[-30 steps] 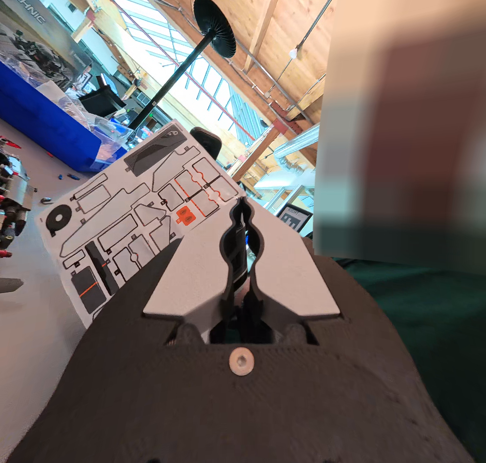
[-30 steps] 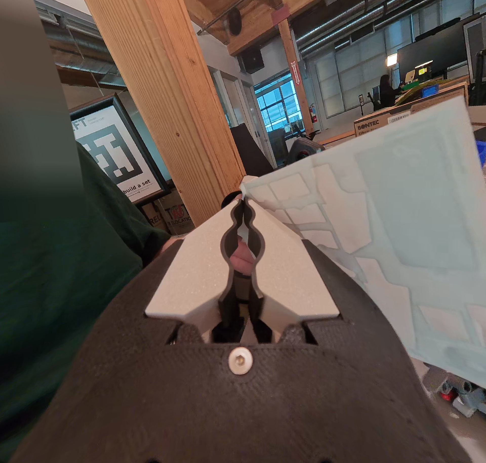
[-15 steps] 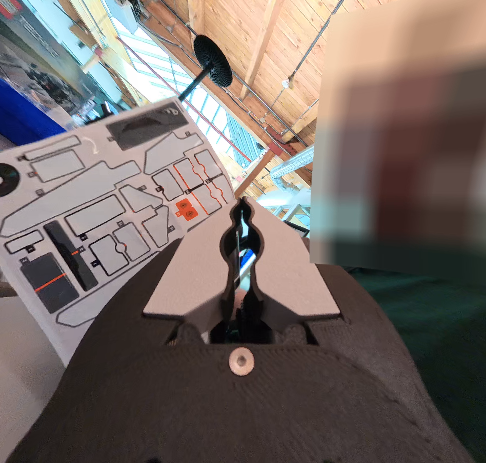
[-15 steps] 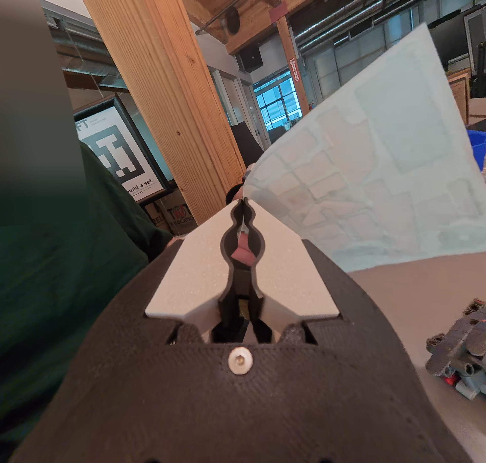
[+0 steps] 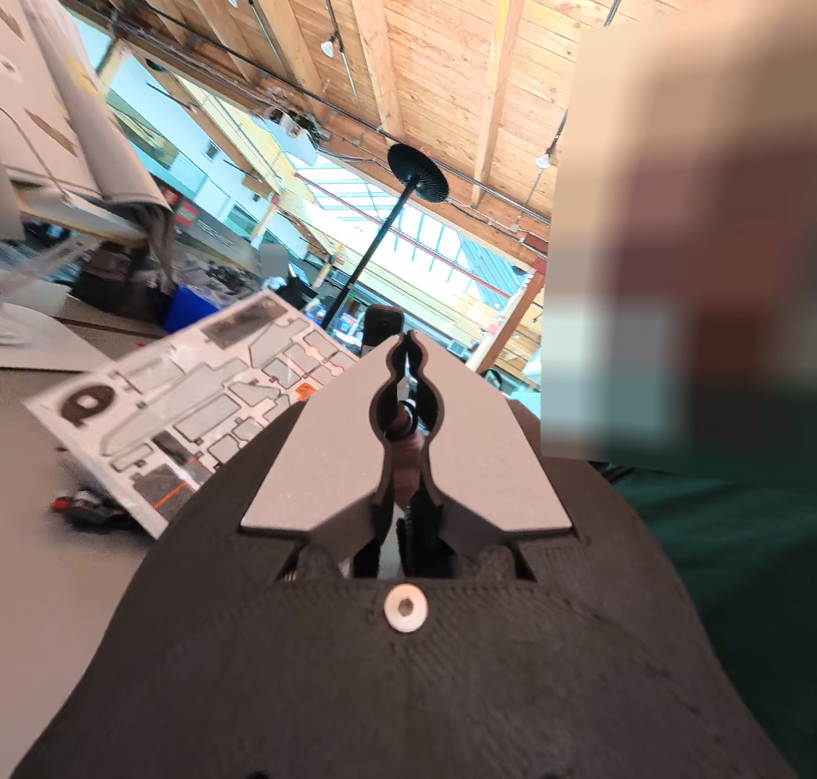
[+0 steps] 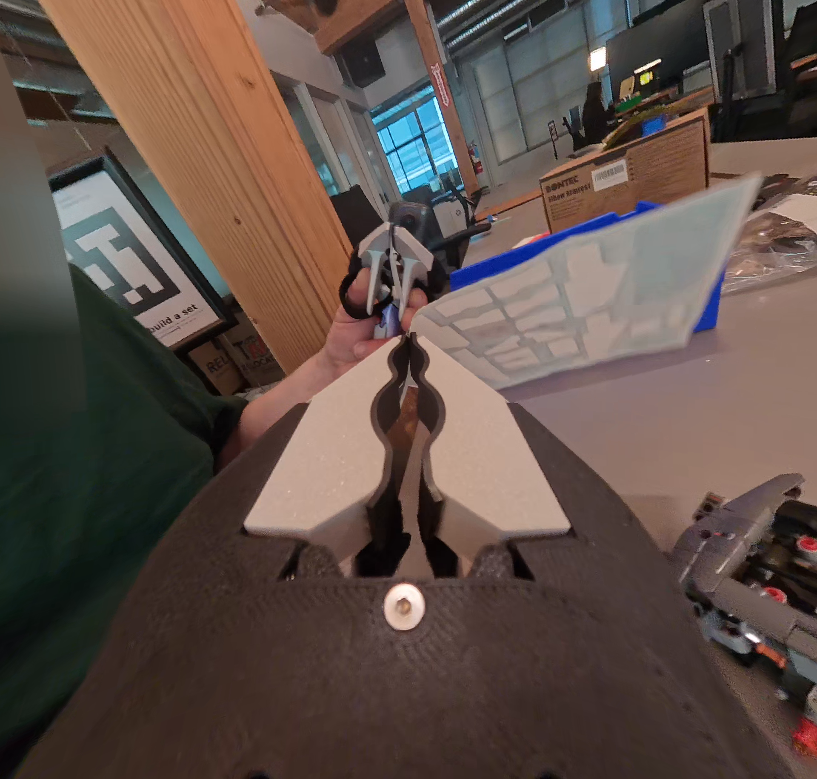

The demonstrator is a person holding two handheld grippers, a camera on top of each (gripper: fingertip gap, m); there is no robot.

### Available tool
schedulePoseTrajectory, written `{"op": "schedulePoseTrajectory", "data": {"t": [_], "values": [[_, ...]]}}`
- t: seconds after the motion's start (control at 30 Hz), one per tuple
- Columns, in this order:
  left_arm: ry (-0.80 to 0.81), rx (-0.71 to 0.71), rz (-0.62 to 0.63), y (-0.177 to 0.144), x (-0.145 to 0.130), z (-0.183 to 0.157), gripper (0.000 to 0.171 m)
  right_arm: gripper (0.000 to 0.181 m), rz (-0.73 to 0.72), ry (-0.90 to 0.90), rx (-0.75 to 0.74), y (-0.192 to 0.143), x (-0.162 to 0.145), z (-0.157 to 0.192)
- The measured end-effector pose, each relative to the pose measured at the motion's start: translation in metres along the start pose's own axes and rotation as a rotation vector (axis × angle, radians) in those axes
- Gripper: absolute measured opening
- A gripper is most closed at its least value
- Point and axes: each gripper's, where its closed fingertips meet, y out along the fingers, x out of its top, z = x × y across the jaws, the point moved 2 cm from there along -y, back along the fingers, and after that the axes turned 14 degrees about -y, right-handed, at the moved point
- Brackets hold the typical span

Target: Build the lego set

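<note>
R view: lego model [image 6: 751, 567], L view: sticker sheet [image 5: 185, 408] printed face

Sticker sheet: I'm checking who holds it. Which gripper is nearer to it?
Right. The right gripper has its fingers shut at the sticker sheet's near corner. The left gripper hangs just beyond that corner, seemingly not touching the sheet.

- It was an open-plan office or workshop loft.
- A timber plank ceiling [image 5: 442, 50] and a thick wooden post [image 6: 185, 138] framed it.
- Monitors [image 6: 654, 59], a cardboard box [image 6: 628, 183] and grey worktables [image 6: 663, 404] filled the room.
</note>
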Motion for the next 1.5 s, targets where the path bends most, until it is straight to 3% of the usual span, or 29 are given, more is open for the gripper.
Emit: {"op": "schedulePoseTrajectory", "data": {"t": [0.23,0.43,0.53,0.6,0.7,0.8,0.87,0.93,1.1,1.27,1.5], "values": [[0.116,0.090,-0.044,-0.033,0.021,-0.006,0.000,0.000,0.176,-0.093,-0.061,0.042,0.015,-0.051],[0.125,0.097,-0.065,-0.046,0.024,-0.004,0.000,0.000,0.211,-0.138,-0.032,0.086,0.027,-0.105],[0.151,0.123,-0.062,-0.051,0.026,-0.005,0.000,0.000,0.241,-0.057,-0.076,0.088,0.017,-0.131],[0.185,0.166,-0.052,-0.052,0.025,-0.002,0.000,0.000,0.346,0.022,-0.159,0.083,-0.007,-0.151],[0.261,0.255,-0.027,-0.049,0.023,0.007,0.000,0.043,0.473,0.102,-0.271,0.069,-0.041,-0.170],[0.406,0.395,0.020,-0.042,0.017,0.017,0.000,0.046,0.510,0.044,-0.389,0.046,-0.043,-0.175],[0.551,0.504,0.060,-0.036,0.013,0.021,0.000,0.036,0.483,-0.026,-0.420,0.035,-0.030,-0.162],[0.727,0.593,0.105,-0.024,0.008,0.020,0.000,0.018,0.428,0.011,-0.309,0.033,-0.019,-0.127],[1.287,0.721,0.314,0.024,-0.022,0.015,0.000,0.020,0.211,0.206,-0.059,0.028,0.002,-0.046],[1.705,0.635,0.518,0.067,-0.064,0.010,0.000,0.021,0.030,0.380,0.033,-0.003,0.006,-0.012],[1.899,0.417,0.654,0.099,-0.113,0.006,0.000,0.029,-0.082,0.487,0.064,-0.048,0.001,0.020]]}}
